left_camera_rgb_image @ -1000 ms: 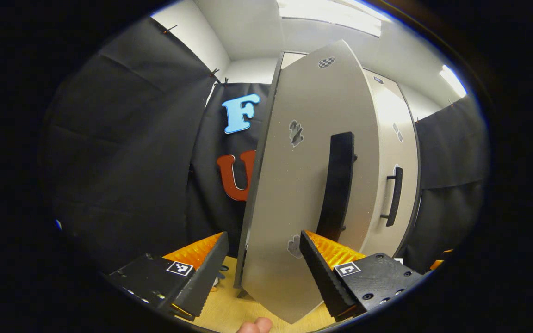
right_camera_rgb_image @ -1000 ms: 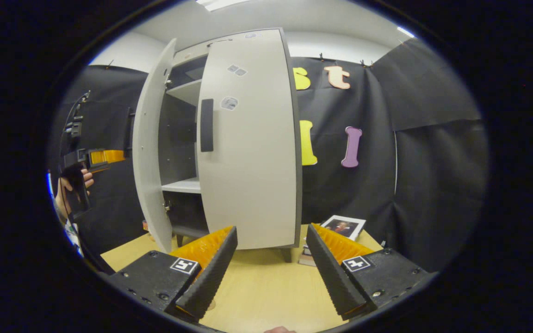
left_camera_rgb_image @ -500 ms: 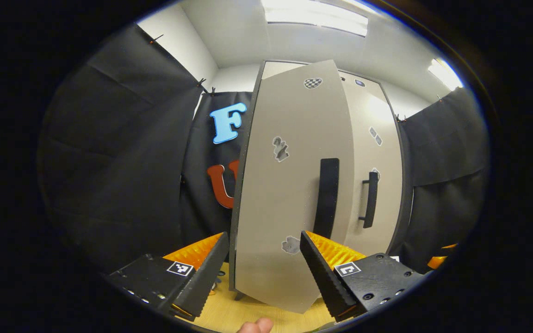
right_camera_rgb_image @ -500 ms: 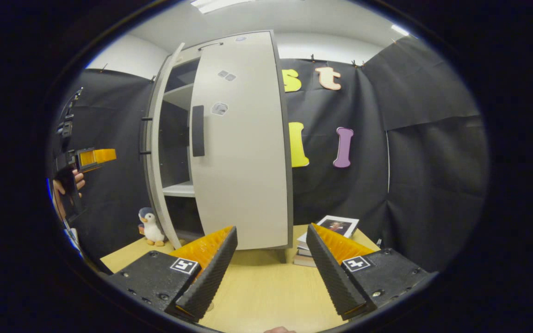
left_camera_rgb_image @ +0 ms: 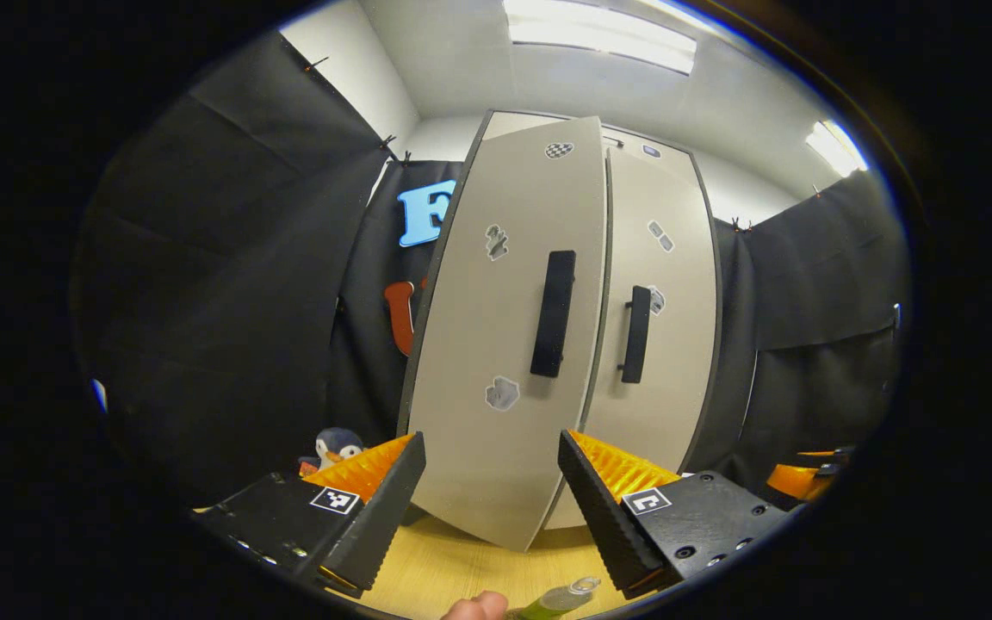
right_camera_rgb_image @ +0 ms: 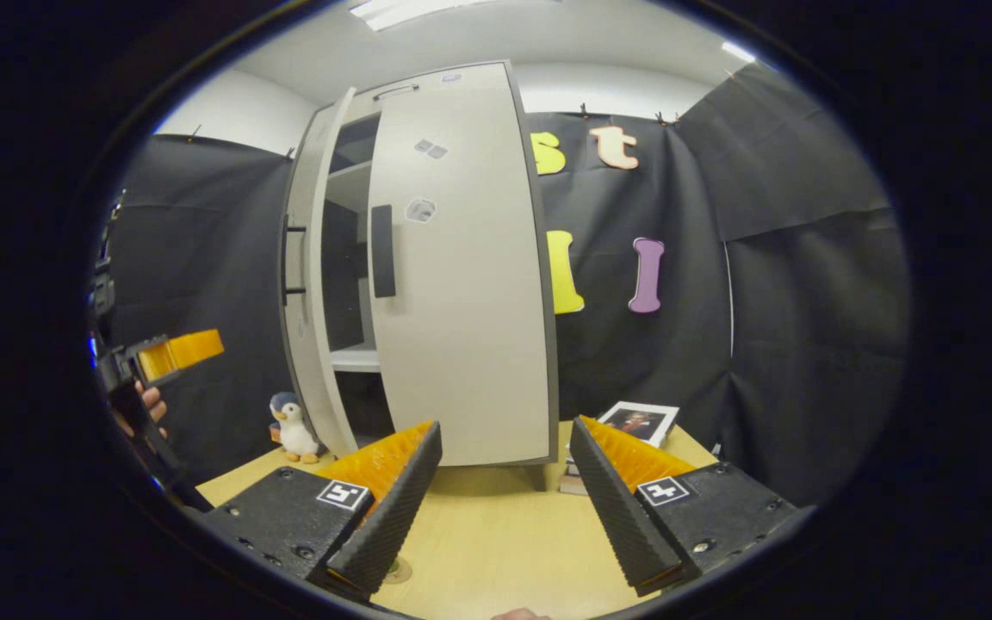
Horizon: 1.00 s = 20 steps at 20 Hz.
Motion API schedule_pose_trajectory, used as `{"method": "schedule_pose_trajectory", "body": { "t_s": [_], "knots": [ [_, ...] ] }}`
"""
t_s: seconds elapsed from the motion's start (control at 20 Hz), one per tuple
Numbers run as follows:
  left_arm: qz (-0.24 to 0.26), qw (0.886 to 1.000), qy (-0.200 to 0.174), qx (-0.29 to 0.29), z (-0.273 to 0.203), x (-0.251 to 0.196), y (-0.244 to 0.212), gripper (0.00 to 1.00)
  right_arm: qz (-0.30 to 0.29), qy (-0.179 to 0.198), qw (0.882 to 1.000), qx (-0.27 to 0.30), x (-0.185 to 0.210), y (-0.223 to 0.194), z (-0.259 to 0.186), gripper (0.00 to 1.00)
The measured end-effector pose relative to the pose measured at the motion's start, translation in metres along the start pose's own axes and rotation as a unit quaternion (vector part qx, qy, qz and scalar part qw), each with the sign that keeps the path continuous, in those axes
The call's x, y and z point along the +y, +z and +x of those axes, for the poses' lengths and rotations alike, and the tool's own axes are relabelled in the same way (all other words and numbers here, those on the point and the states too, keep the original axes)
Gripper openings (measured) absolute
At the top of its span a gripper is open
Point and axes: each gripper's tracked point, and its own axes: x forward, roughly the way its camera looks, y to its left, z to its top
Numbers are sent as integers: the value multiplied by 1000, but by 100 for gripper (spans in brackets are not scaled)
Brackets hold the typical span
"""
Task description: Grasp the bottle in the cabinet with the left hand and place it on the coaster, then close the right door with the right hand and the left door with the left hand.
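The grey cabinet's left door (left_camera_rgb_image: 496, 344) stands a little ajar, its black handle (left_camera_rgb_image: 552, 314) facing me. The right door (left_camera_rgb_image: 664, 344) is flush with the cabinet. My left gripper (left_camera_rgb_image: 489, 448) is open and empty, a short way in front of the left door and apart from it. The top of a greenish bottle (left_camera_rgb_image: 561, 596) pokes in at the bottom edge of the left gripper view. My right gripper (right_camera_rgb_image: 505, 430) is open and empty over the wooden table (right_camera_rgb_image: 496, 534). From there the left door (right_camera_rgb_image: 311, 284) leaves a narrow gap with a shelf (right_camera_rgb_image: 358, 357) behind it.
A penguin toy (right_camera_rgb_image: 294, 426) stands on the table left of the cabinet. A stack of books (right_camera_rgb_image: 634, 426) lies to the cabinet's right. The other gripper (right_camera_rgb_image: 173, 353), held by a hand, hangs at the far left. Black cloth walls surround the table.
The left door has swung from half open to almost closed. My left gripper has drawn back from it, and the bottle top has come into view. The right gripper has barely moved.
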Motion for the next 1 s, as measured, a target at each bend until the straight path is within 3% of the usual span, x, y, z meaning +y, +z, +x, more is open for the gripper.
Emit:
{"method": "schedule_pose_trajectory", "body": {
  "t_s": [0.05,0.15,0.2,0.25,0.4,0.5,0.55,0.8,0.9,0.95,1.0],
  "knots": [
    [-1,1000,3,4,-6,-2,-9,95,1,-1,1000,0,0,-3,-1,94],
    [3,1000,13,12,-12,1,-31,95,9,2,1000,0,1,-7,-3,94],
    [6,1000,21,19,-13,2,-39,90,12,3,1000,2,2,-10,-5,98],
    [3,999,27,28,-17,3,-46,95,13,3,1000,5,1,-12,-8,98],
    [0,999,32,39,-23,3,-55,95,14,0,1000,3,-3,-15,-13,94],
    [4,999,35,38,-25,4,-54,100,16,-3,1000,2,-7,-16,-14,94],
    [8,999,34,37,-27,3,-53,100,18,-4,1000,4,-10,-18,-14,98],
    [23,999,35,26,-36,1,-43,95,19,-10,1000,0,-18,-14,-17,94],
    [22,999,32,23,-39,-1,-41,95,21,-10,1000,-3,-17,-13,-18,94],
    [22,999,32,22,-40,-1,-40,100,22,-8,1000,-2,-17,-14,-19,94],
    [22,999,33,21,-41,-1,-38,100,23,-7,1000,-1,-16,-15,-20,98]
  ]
}}
